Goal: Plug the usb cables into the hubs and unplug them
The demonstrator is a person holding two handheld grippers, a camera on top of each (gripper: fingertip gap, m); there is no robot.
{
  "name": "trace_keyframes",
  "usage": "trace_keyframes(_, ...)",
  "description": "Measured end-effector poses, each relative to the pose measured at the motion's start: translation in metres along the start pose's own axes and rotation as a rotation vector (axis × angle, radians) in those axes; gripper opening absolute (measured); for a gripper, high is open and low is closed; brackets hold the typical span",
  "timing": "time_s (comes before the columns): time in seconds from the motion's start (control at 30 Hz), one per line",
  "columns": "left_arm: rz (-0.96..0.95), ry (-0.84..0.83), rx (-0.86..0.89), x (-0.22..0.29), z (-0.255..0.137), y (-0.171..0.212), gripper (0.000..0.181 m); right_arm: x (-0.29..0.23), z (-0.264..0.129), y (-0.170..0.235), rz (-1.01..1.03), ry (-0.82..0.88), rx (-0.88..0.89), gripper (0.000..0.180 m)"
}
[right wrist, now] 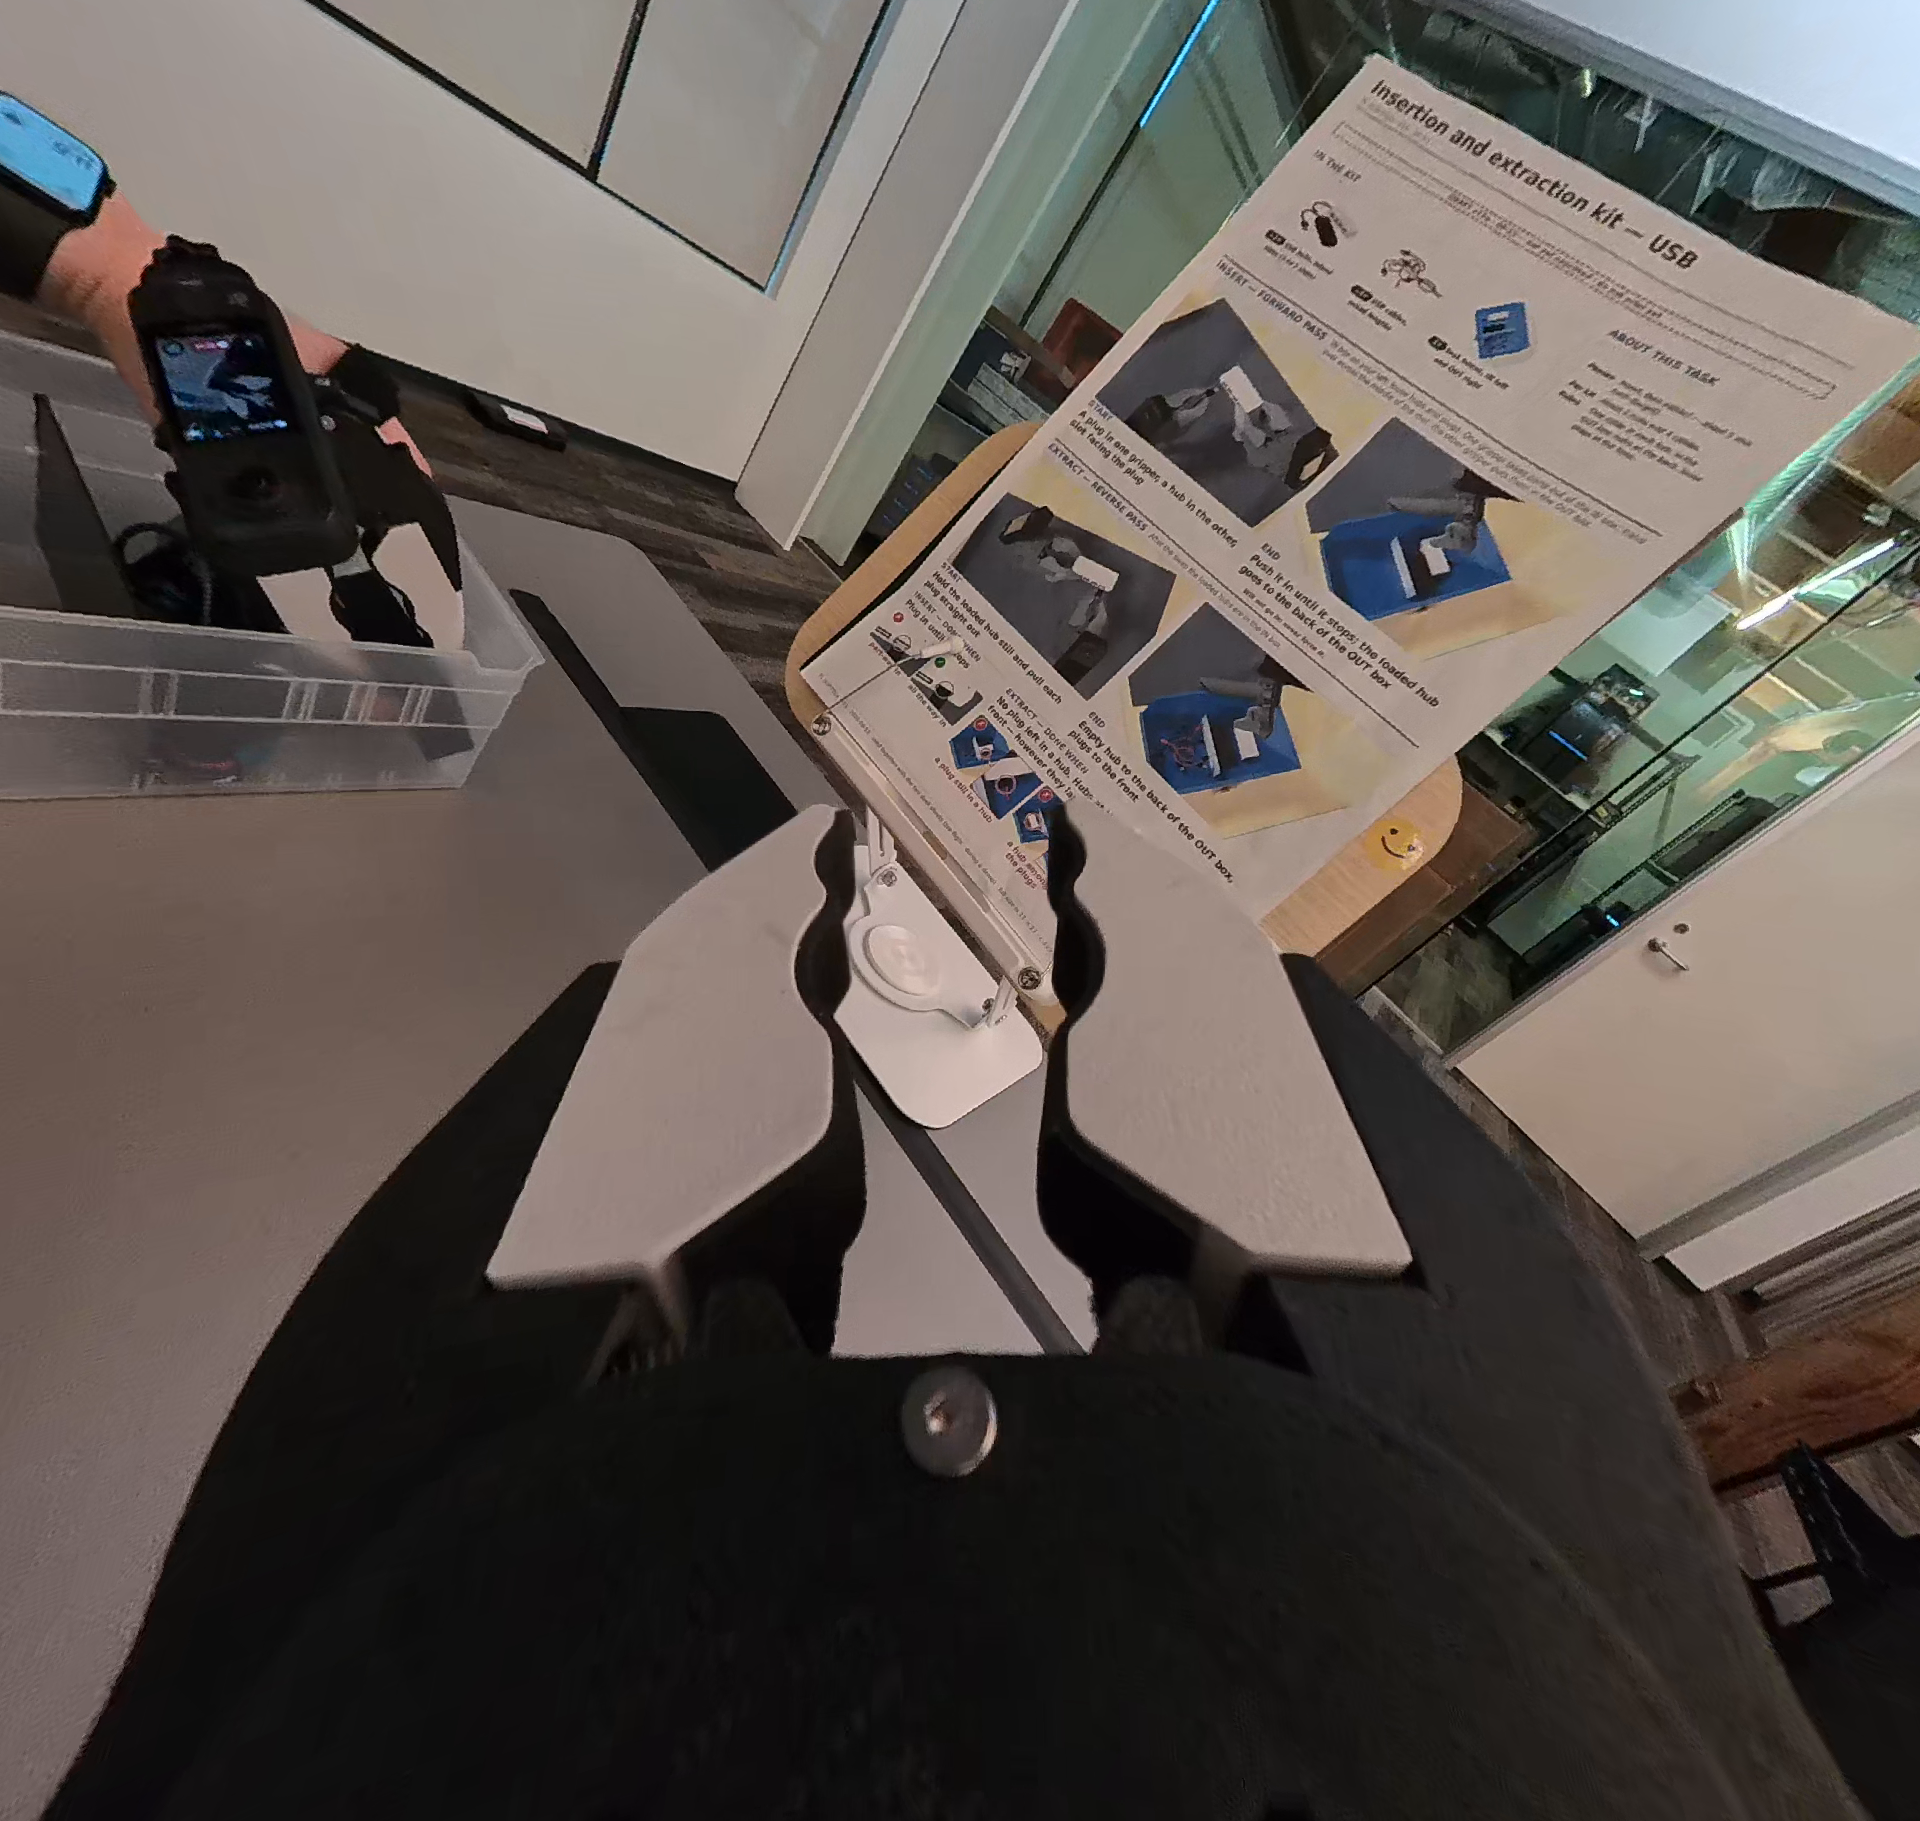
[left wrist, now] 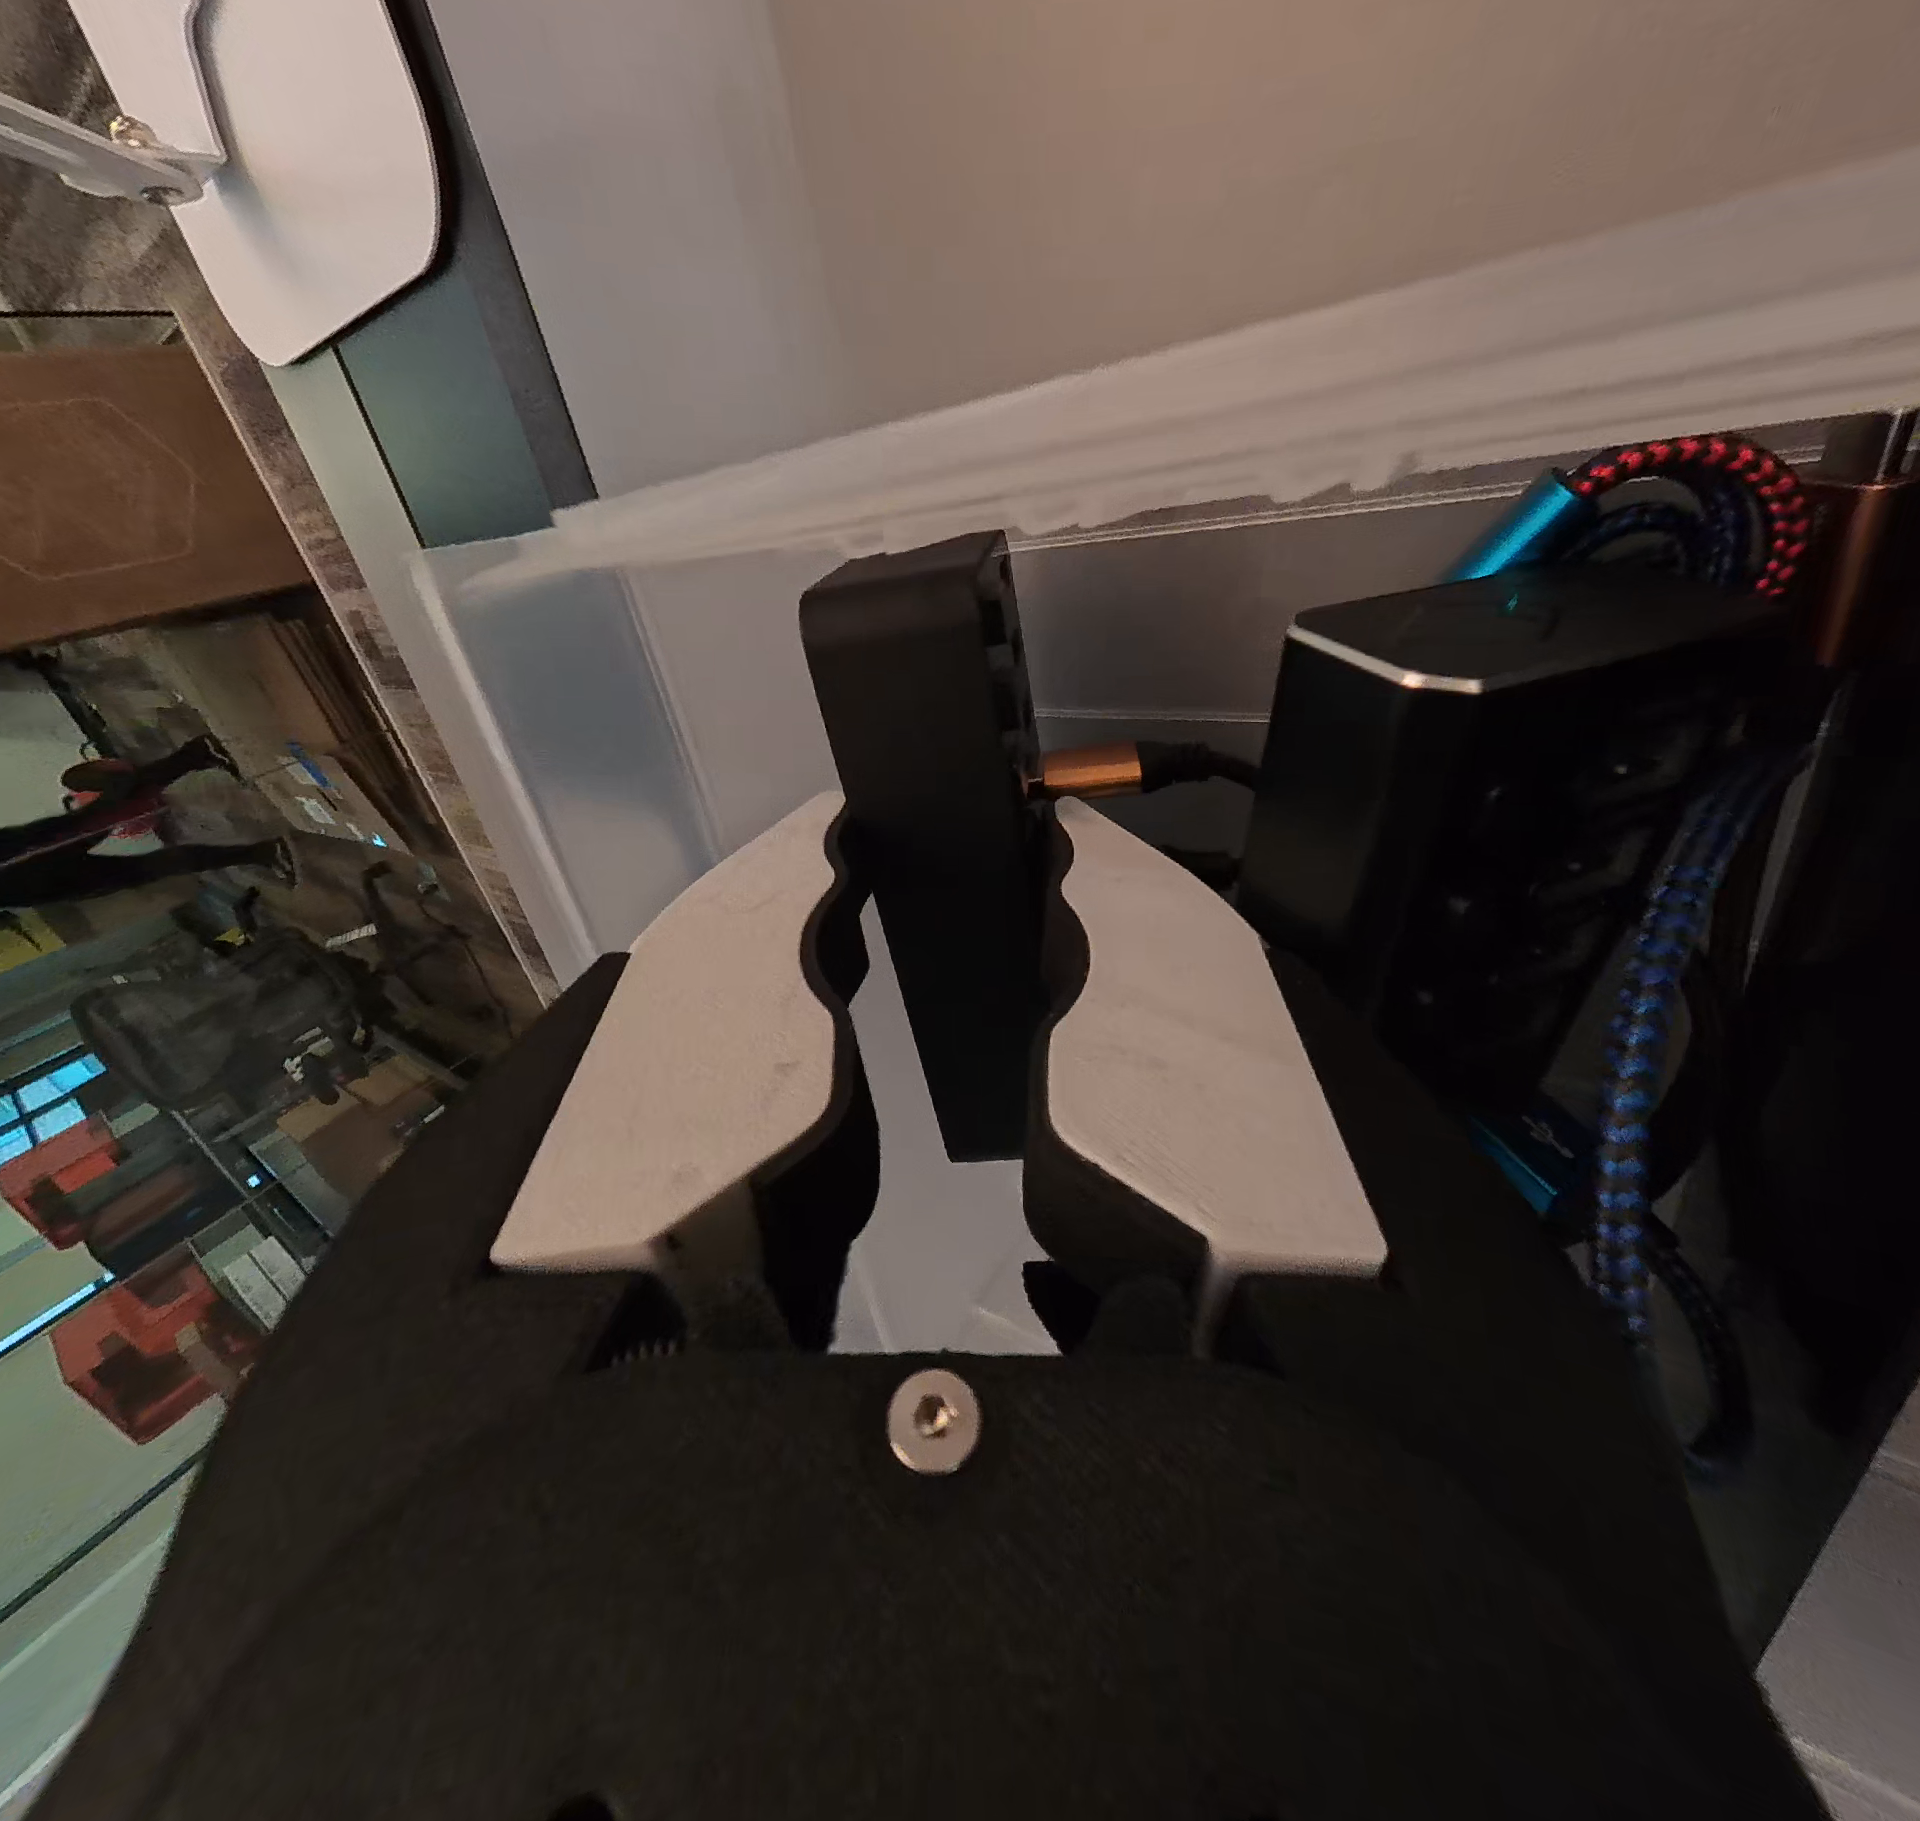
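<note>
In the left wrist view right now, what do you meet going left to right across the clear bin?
Clear bin wall → slim black hub held between the left gripper's fingers → gold plug in its side → bigger black hub → blue braided cable.

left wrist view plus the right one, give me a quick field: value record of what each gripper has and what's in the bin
left gripper: shut on the slim black hub, held upright over the clear bin
hub port: gold-tipped plug seated in its side
bin contents: larger black hub, blue braided cable, red braided cable
right gripper: jaws apart, holding nothing, over the grey table
ahead of right gripper: instruction sheet on a white stand
</note>
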State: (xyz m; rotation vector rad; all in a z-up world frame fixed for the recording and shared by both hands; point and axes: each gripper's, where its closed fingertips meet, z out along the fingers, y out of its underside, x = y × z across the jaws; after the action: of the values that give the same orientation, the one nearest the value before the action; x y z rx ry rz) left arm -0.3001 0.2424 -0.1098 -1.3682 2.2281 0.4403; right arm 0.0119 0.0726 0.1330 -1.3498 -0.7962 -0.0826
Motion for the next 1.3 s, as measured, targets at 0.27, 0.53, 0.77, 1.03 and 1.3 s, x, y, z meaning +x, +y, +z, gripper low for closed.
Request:
trace_keyframes(0.27, -0.024, -0.023, -0.020, -0.006, -0.015, -0.002, 0.027, 0.004, 0.000, 0.003, -0.014, 0.029, -0.022, 0.034)
trace_keyframes(0.53, -0.194, -0.198, 0.073, -0.057, -0.076, 0.001, 0.027, 0.007, -0.002, 0.003, 0.019, 0.020, -0.011, 0.034)
trace_keyframes(0.77, -0.329, -0.372, 0.197, -0.104, -0.167, -0.001, 0.027, 0.003, -0.001, -0.001, 0.043, -0.008, 0.020, 0.034)
trace_keyframes(1.03, -0.503, -0.611, 0.436, -0.170, -0.306, -0.030, 0.027, -0.002, 0.002, 0.002, 0.089, -0.050, 0.033, 0.034)
trace_keyframes(1.3, -0.651, -0.529, 0.888, -0.169, -0.363, -0.162, 0.027, -0.009, -0.024, -0.026, 0.172, -0.105, 0.131, 0.033)
